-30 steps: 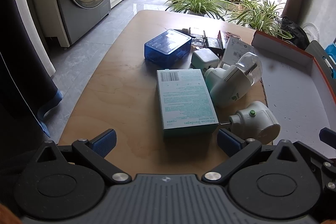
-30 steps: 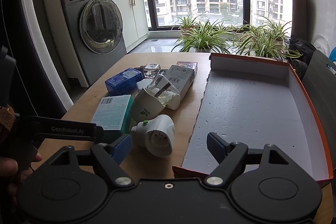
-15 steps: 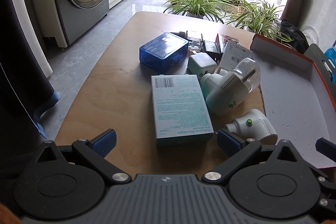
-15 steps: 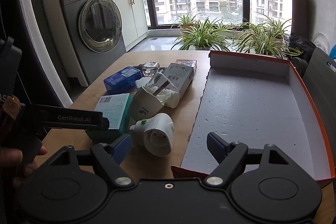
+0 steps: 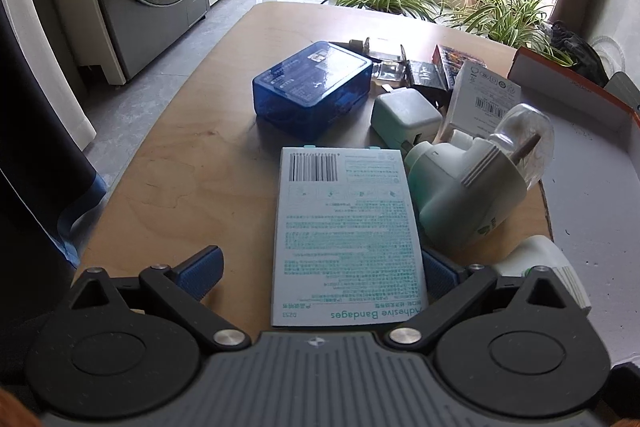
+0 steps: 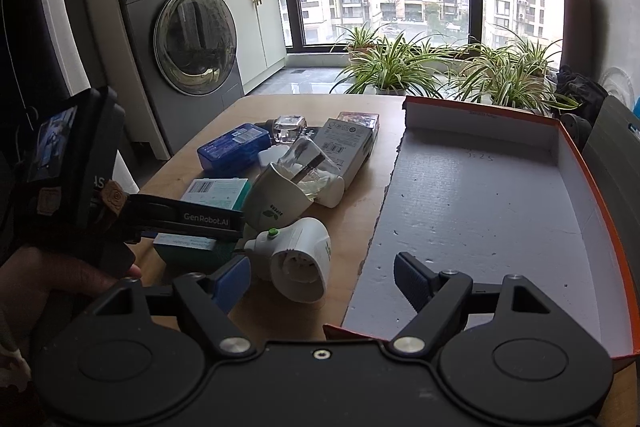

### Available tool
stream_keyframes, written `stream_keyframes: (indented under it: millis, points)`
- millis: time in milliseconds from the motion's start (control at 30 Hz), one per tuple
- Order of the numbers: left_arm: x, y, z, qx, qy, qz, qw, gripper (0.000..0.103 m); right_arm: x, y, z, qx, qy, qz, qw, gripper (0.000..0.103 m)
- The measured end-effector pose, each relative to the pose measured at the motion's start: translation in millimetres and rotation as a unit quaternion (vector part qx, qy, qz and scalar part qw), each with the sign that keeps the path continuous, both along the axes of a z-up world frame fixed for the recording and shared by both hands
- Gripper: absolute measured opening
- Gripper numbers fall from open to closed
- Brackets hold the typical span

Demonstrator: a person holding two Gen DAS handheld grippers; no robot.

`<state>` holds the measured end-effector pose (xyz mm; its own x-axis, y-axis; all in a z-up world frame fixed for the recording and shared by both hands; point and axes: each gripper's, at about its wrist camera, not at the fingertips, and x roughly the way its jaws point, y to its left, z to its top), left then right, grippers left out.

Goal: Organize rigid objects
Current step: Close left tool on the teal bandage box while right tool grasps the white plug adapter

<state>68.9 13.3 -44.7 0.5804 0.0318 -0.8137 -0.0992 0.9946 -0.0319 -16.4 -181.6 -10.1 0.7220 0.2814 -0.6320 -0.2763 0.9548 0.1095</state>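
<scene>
Reaching for the bandage box (image 5: 347,239) — lying flat on the bench (image 5: 192,163) between the left gripper (image 5: 320,269) fingers, spread wide and not yet closed on it. Next: clench across its long sides, lift, carry toward the tray (image 6: 480,211). Right gripper (image 6: 322,277) released, holding nothing — hovering beside the white plug (image 6: 300,259).

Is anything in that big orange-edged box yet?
Empty, as far as the pictures show: the box has only bare white floor, and all the items sit outside on the table.
</scene>
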Motion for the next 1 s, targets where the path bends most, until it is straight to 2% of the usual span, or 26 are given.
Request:
stream_keyframes:
  millis: [67, 133, 167, 267, 433, 500, 700, 1000]
  points:
    - [-1.6, 4.6, 0.2, -0.001, -0.012, -0.009, 0.9999, 0.093, 5.8, 5.7, -2.1, -0.006, 0.001, 0.015, 1.000, 0.093]
    - [-3.5, 7.0, 2.4, 0.005, -0.018, -0.015, 0.9997, 0.076, 14.5, 12.8, -5.5, -0.012, 0.006, 0.028, 1.000, 0.093]
    - [-4.2, 8.7, 4.6, 0.002, -0.022, -0.020, 0.9995, 0.072, 19.4, 16.5, -7.4, -0.015, 0.008, 0.034, 0.999, 0.093]
    - [-11.2, 18.2, 9.1, -0.018, -0.032, -0.020, 0.9991, 0.072, 33.6, 28.5, -16.1, -0.023, 0.023, 0.051, 0.998, 0.093]
    - [-27.4, 28.1, 21.6, -0.014, -0.054, -0.017, 0.9983, 0.072, 52.2, 45.7, -30.0, -0.029, 0.048, 0.061, 0.997, 0.094]
    - [-28.8, 32.4, 25.0, -0.020, -0.056, -0.017, 0.9981, 0.072, 56.0, 50.4, -34.5, -0.039, 0.048, 0.066, 0.996, 0.098]
    - [-30.1, 36.9, 23.1, -0.028, -0.058, -0.017, 0.9977, 0.072, 67.6, 56.1, -49.0, -0.058, 0.067, 0.067, 0.994, 0.098]
    - [-38.2, 39.0, 26.2, -0.042, -0.065, -0.020, 0.9968, 0.072, 60.3, 46.7, -34.0, -0.034, 0.048, 0.058, 0.997, 0.096]
